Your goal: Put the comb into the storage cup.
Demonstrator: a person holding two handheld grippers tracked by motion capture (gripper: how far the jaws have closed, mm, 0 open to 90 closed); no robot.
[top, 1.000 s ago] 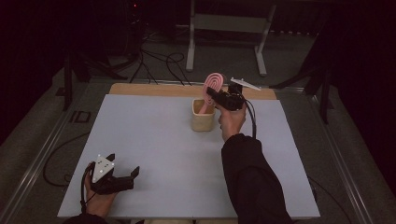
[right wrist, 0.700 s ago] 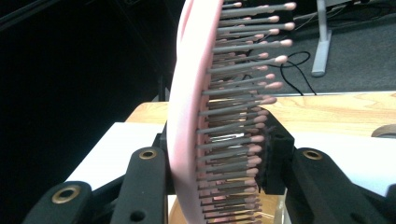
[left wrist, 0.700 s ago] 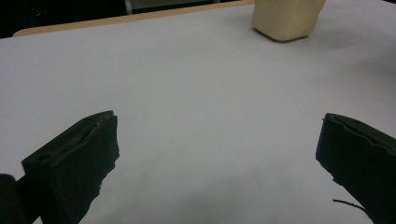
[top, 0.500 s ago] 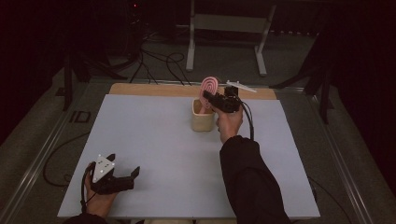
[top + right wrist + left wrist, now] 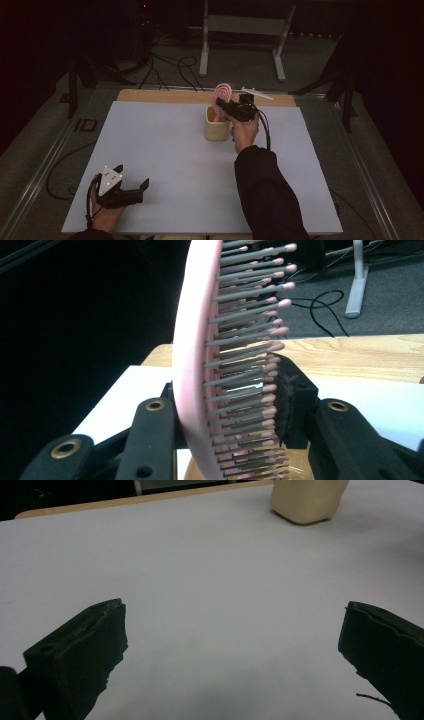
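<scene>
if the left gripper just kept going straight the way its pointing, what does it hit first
Probably nothing close. The left gripper has its jaws open over bare table, and the beige cup sits far ahead, a bit right of centre. It might meet the cup or pass just left of it; depth is hard to judge.

Cup (image 5: pixel 217 129) stands on the table (image 5: pixel 165 150), toward the far edge, right of centre. Hairbrush (image 5: pixel 220 97) upright above the cup, between the jaws of the right gripper (image 5: pixel 223 106). Left gripper (image 5: pixel 132 190) near the front left corner, well apart from the cup.
</scene>
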